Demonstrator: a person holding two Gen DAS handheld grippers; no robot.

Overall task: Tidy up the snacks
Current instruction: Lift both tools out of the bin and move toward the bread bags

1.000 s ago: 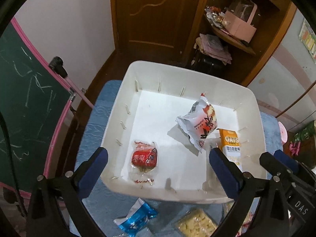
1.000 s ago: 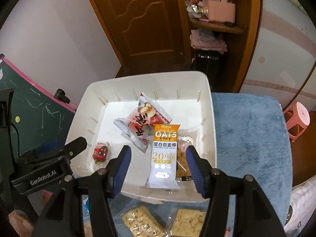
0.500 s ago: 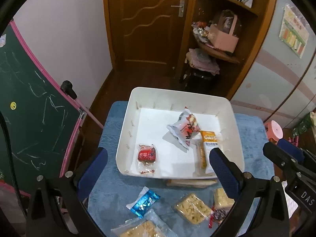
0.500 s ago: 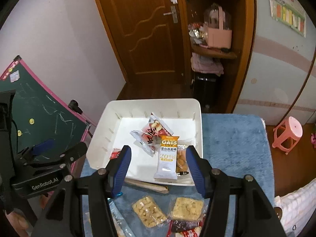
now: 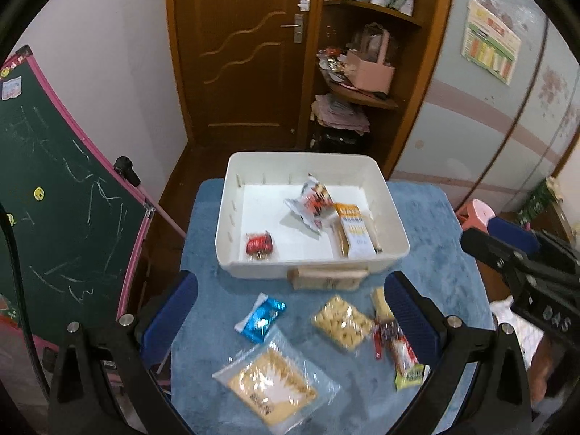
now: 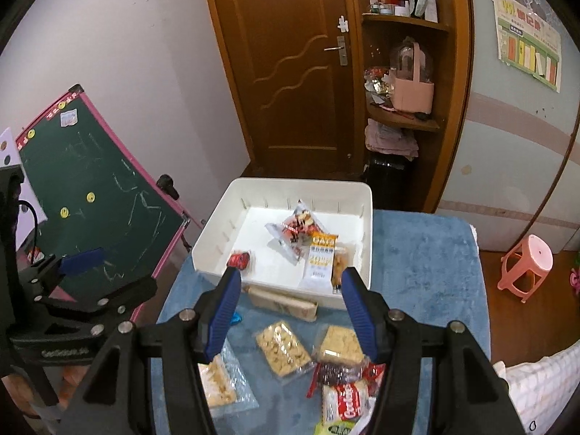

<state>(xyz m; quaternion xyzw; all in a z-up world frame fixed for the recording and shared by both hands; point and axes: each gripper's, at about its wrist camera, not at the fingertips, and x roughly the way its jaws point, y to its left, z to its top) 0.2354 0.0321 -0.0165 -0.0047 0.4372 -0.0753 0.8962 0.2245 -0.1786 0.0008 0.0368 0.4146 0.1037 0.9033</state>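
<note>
While both hover, left gripper (image 5: 290, 308) spread wide, empty | right gripper (image 6: 290, 308) half-spread, empty | white bin (image 5: 311, 166) at 12 o'clock — snacks inside | only right view shows pink stool (image 6: 527, 266)

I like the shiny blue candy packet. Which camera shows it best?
The left wrist view. There the blue packet lies in full sight on the blue cloth, just in front of the white bin. In the right wrist view only a small blue scrap peeks out beside a finger of the right tool.
</note>
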